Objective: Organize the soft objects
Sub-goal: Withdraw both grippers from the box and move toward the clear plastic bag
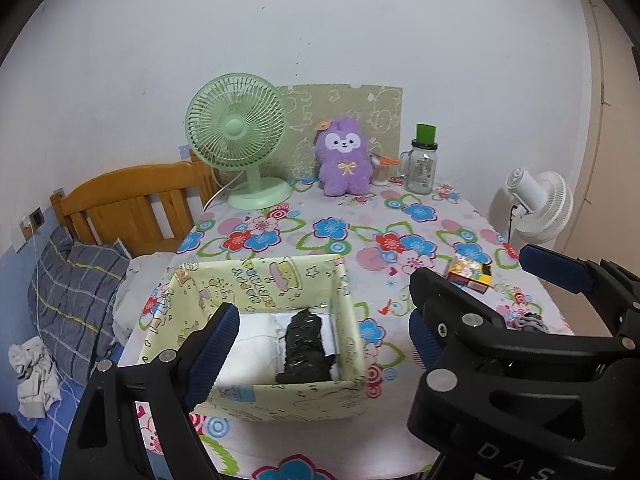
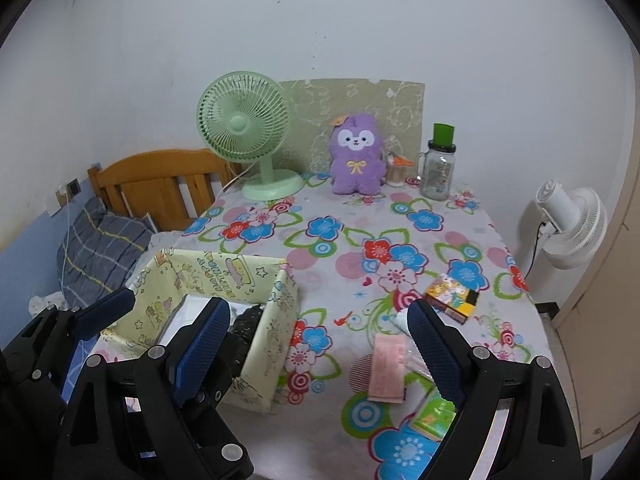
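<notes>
Purple plush (image 1: 346, 157) upright at table's far edge, well beyond open jaws.

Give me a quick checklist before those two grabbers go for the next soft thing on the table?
1. Left gripper open, nothing between the fingers: ok.
2. Right gripper open, nothing held: ok.
3. Box upright, top open: ok.
4. Room left in box beside the white cloth and black bundle: cannot tell.
5. Plush upright at the table's far edge, nothing lying in front of it: ok.
6. Plush within reach from here: not ok, it stands far off.
</notes>
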Tool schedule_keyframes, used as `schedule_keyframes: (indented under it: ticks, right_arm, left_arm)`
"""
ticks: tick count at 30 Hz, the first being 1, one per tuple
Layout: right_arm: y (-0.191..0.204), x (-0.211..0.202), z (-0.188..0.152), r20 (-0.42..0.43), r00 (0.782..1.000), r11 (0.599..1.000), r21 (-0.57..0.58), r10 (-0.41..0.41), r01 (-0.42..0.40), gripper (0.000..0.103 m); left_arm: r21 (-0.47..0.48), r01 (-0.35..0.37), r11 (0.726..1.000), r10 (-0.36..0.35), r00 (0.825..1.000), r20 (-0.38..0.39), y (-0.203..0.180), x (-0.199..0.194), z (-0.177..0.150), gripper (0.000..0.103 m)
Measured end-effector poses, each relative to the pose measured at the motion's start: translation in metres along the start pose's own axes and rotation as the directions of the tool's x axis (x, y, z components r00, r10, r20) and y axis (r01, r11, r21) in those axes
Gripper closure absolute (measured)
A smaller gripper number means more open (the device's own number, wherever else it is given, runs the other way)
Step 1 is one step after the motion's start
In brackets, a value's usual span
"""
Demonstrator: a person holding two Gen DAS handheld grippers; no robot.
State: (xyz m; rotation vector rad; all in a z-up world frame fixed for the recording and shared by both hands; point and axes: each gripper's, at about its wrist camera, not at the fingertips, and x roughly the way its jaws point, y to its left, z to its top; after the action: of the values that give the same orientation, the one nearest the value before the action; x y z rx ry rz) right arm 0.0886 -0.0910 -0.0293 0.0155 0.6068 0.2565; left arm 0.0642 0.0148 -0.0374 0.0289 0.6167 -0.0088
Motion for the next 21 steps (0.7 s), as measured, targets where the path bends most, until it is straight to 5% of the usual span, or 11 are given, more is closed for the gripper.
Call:
schedule_keyframes:
  ticks: [21]
  right_arm:
    - [-0.048, -0.054, -0.006, 0.097, 0.994, 0.998, 0.028, -0.06, 0.057, 0.011]
  left_arm:
    - [0.038, 0.056, 0.998, -0.058, 0.996, 0.073, -0.055, -0.033, 0.007, 0.014]
